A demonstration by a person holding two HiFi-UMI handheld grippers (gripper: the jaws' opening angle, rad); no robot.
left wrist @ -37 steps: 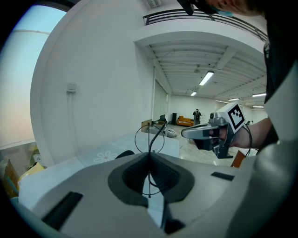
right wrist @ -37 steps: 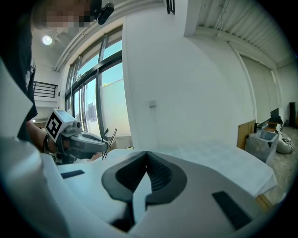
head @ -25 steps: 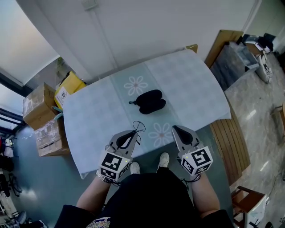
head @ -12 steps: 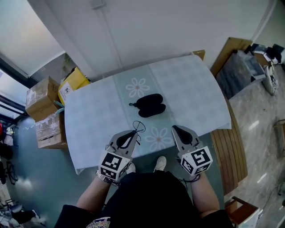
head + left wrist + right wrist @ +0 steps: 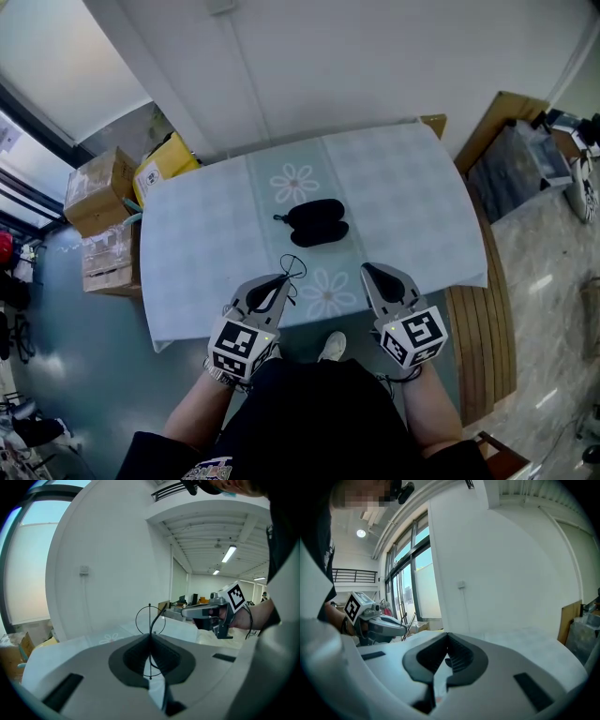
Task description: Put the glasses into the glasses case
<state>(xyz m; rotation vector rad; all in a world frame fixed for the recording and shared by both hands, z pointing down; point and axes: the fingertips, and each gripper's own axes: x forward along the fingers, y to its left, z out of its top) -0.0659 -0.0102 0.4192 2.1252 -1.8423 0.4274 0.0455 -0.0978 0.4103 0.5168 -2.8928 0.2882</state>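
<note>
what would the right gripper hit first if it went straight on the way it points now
Likely the black glasses case on the table: the right gripper points roughly at it, though its height is unclear.

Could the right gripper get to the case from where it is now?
Probably yes. The right gripper hangs at the near edge of the table, jaws shut and empty, and only bare table lies between it and the case.

Black glasses case (image 5: 316, 221), pale blue checked tablecloth (image 5: 403, 192) with white daisies (image 5: 293, 182), yellow box (image 5: 169, 161), brown cardboard boxes (image 5: 98, 180)
</note>
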